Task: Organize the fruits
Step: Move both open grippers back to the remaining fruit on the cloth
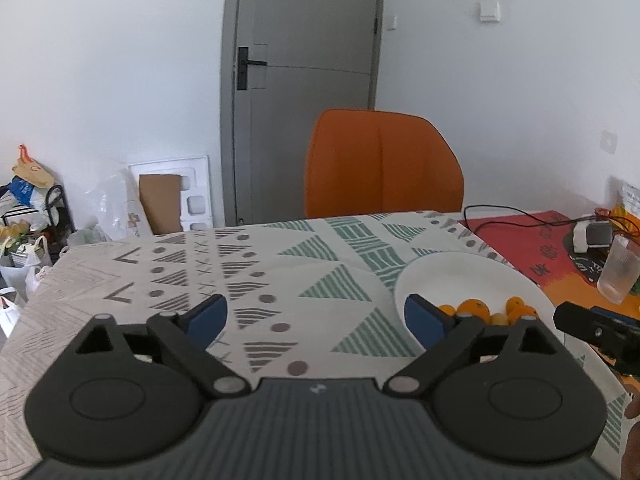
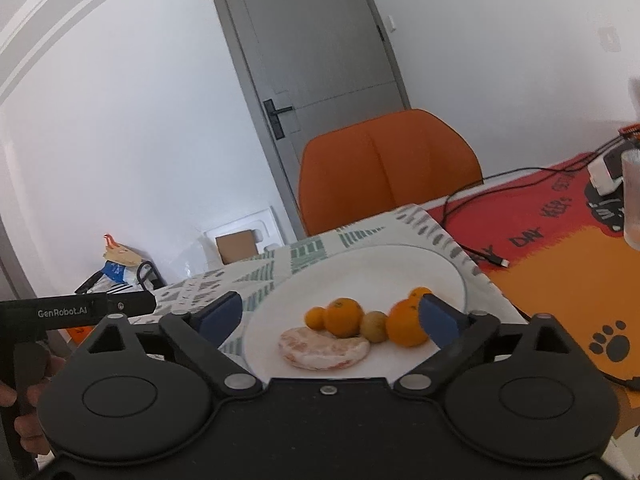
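On the white plate (image 2: 360, 258), the fruits are sitting in a loose row: a small orange (image 2: 315, 317) touching a bigger orange (image 2: 344, 316), then a dull greenish-brown fruit (image 2: 375, 326), then another large orange (image 2: 406, 326) with a smaller one peeking out behind it. A peeled, pale citrus (image 2: 322, 350) is lying just in front of them. Nothing is being held: the right gripper (image 2: 332, 314) is hovering just short of the plate with its blue pads spread wide and nothing between them, and the left gripper (image 1: 316, 316) is standing equally wide apart over the patterned tablecloth (image 1: 256, 280), with the plate just to its right.

The whole oranges are looking light, firm and round, so they are likely to roll; taking them across the middle, pads on opposite sides, seems safest. The peeled citrus is looking soft and moist, probably easy to crush or split, so it is asking for a gentle squeeze across its broad sides. An orange chair (image 2: 388, 168) is standing behind the table.
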A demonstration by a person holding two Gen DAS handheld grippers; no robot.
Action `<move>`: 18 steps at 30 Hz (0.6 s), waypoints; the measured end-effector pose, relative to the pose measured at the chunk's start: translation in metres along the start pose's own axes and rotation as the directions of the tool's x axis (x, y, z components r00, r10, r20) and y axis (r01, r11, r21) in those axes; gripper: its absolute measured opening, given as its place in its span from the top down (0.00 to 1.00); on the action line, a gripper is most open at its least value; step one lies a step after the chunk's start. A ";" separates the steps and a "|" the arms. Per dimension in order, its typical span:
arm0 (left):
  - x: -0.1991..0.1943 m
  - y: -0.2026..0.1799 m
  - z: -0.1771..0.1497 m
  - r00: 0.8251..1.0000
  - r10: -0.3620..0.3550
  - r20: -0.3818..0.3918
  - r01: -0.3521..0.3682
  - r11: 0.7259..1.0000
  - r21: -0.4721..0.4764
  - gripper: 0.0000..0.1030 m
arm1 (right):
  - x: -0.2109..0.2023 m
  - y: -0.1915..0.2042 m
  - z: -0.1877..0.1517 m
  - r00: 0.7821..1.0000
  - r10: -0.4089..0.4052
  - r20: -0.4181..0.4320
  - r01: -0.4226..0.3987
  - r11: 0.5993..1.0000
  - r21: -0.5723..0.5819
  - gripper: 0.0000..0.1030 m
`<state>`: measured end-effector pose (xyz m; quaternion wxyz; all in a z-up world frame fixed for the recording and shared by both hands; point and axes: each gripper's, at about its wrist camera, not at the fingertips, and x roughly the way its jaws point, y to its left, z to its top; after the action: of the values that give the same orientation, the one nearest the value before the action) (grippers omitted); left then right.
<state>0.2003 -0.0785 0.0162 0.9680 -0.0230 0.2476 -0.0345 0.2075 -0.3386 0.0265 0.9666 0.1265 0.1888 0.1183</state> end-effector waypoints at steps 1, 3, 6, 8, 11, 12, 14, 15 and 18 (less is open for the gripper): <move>-0.003 0.004 0.000 1.000 0.004 0.002 -0.004 1.000 -0.006 0.07 | 0.000 0.004 0.001 1.000 0.007 -0.001 -0.007 1.000 -0.002 0.04; -0.008 0.012 0.000 1.000 0.012 0.008 -0.012 1.000 -0.016 0.05 | -0.001 0.010 0.001 1.000 0.019 -0.001 -0.019 1.000 -0.001 0.00; -0.016 0.025 0.000 0.999 0.031 0.020 -0.030 0.999 -0.027 0.04 | 0.002 0.019 0.000 0.999 0.034 -0.009 -0.034 0.999 -0.010 0.00; -0.021 0.035 -0.001 0.999 0.044 0.026 -0.043 0.998 -0.037 0.04 | 0.004 0.026 -0.001 0.999 0.043 -0.020 -0.043 0.999 -0.015 0.00; -0.030 0.051 0.000 0.998 0.057 0.030 -0.055 0.996 -0.066 0.04 | 0.007 0.037 -0.002 0.998 0.056 -0.033 -0.057 0.998 -0.030 0.00; -0.032 0.057 0.000 0.998 0.064 0.030 -0.061 0.995 -0.075 0.04 | 0.008 0.041 -0.002 0.997 0.062 -0.037 -0.063 0.997 -0.038 0.00; -0.037 0.067 -0.001 0.996 0.079 0.034 -0.075 0.993 -0.087 0.04 | 0.010 0.049 -0.003 0.996 0.072 -0.043 -0.074 0.996 -0.052 0.00; -0.040 0.073 -0.001 0.996 0.086 0.035 -0.082 0.992 -0.092 0.04 | 0.010 0.053 -0.003 0.996 0.077 -0.046 -0.079 0.995 -0.057 0.00; -0.046 0.089 -0.002 0.994 0.103 0.036 -0.098 0.988 -0.117 0.04 | 0.014 0.066 -0.005 0.994 0.096 -0.058 -0.100 0.992 -0.072 0.00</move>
<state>0.1639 0.0142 0.0308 0.9705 -0.0670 0.2297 0.0289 0.2059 -0.2722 0.0364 0.9582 0.0963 0.2039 0.1761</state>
